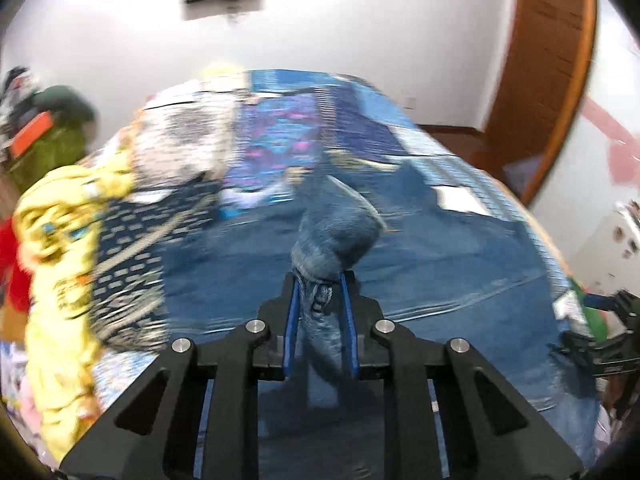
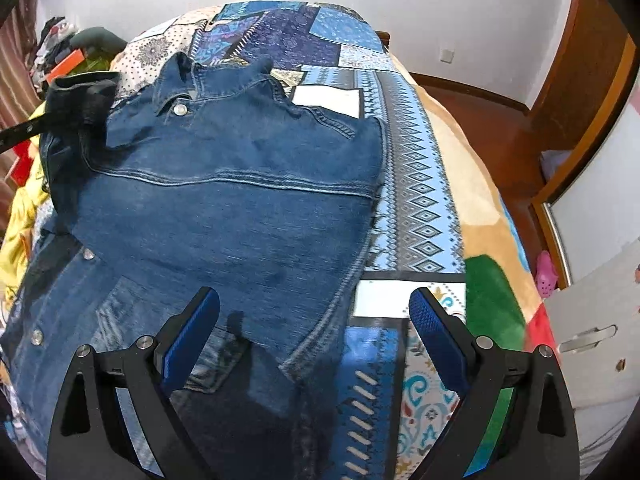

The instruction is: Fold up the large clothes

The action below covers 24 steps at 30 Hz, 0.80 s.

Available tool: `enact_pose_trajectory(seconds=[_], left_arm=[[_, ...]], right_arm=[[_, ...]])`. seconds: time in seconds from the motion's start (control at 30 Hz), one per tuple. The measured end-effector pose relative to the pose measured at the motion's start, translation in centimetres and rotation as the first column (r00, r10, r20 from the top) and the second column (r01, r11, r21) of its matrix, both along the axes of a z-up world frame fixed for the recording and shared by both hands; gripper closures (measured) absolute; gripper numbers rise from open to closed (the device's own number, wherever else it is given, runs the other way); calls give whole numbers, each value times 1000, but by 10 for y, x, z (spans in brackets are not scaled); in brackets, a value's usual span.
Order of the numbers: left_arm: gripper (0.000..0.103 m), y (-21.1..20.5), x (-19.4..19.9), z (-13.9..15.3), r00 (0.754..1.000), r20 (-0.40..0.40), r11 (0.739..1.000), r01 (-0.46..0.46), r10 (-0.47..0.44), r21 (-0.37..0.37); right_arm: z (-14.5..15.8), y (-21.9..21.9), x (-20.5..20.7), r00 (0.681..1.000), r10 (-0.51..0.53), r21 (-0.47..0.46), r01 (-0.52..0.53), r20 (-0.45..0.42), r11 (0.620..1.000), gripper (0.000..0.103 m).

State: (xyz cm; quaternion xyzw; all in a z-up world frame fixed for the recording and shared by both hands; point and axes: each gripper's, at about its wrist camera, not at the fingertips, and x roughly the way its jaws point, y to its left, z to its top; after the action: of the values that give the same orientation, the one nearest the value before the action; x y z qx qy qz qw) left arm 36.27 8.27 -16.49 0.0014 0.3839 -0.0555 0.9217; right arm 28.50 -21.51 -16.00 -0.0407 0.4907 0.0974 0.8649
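Note:
A blue denim jacket (image 2: pixel 240 208) lies spread on the bed, collar at the far end, its right side folded inward. In the blurred left wrist view my left gripper (image 1: pixel 320 284) is shut on a bunched fold of the denim jacket (image 1: pixel 336 236) and holds it above the bed. The left gripper also shows at the far left of the right wrist view (image 2: pixel 76 96), over the jacket's shoulder. My right gripper (image 2: pixel 314 304) is open and empty just above the jacket's near hem; it shows at the right edge of the left wrist view (image 1: pixel 608 332).
The bed carries a blue patchwork cover (image 2: pixel 416 184) over a tan and green blanket (image 2: pixel 480 208). Yellow clothes (image 1: pixel 60 248) and a red item are heaped at the left. A wooden door frame (image 2: pixel 592 92) and a white cabinet (image 2: pixel 600 340) stand at the right.

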Motion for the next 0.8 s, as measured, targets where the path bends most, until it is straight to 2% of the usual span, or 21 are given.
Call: enact_pose_trajectory(seconds=[0.07,0.17,0.23,0.4,0.5,0.53,0.6,0.67,0.73,0.8], left_arm=[[85,19,-11,-6,999,-1,999,-36,36,5],[85,40,-21,-26,996,-52,997,-72,72,-5],[85,53,-26,-40,990,-74,992,-118,120,36],[85,87,-34,-77,959,-188,977,-202,211,65],[85,102,-43,-86,940,-237,969,-231,245,86],[83,105,-48,-86,938,-246,969,-232,245,83],[68,109,-57,-82,938,-252,971,-229,240,71],[39,112,-66,-73,944,-231,971,-228,237,66],[34,111,-82,-58,954,-197,974,-219,226,57],[32,111,-93,-48,959,-194,979,-203,206,35]], right_arm=[[0,6,-1,1000,10,0,-10,-2,1000,8],[-2,15,-4,1000,25,-18,-25,-6,1000,8],[-4,19,-7,999,28,-24,-29,-14,999,8],[-4,23,-16,999,24,-20,-24,-28,999,8],[-2,21,-21,999,19,-20,-20,-30,1000,8],[-1,20,-24,999,15,-17,-16,-30,1000,8],[1,18,-26,999,1,-19,-2,-34,1000,8],[7,13,-30,999,-12,2,12,-30,1000,8],[14,9,-34,999,-26,29,27,-23,999,8],[22,2,-41,999,-41,63,42,-12,997,8]])
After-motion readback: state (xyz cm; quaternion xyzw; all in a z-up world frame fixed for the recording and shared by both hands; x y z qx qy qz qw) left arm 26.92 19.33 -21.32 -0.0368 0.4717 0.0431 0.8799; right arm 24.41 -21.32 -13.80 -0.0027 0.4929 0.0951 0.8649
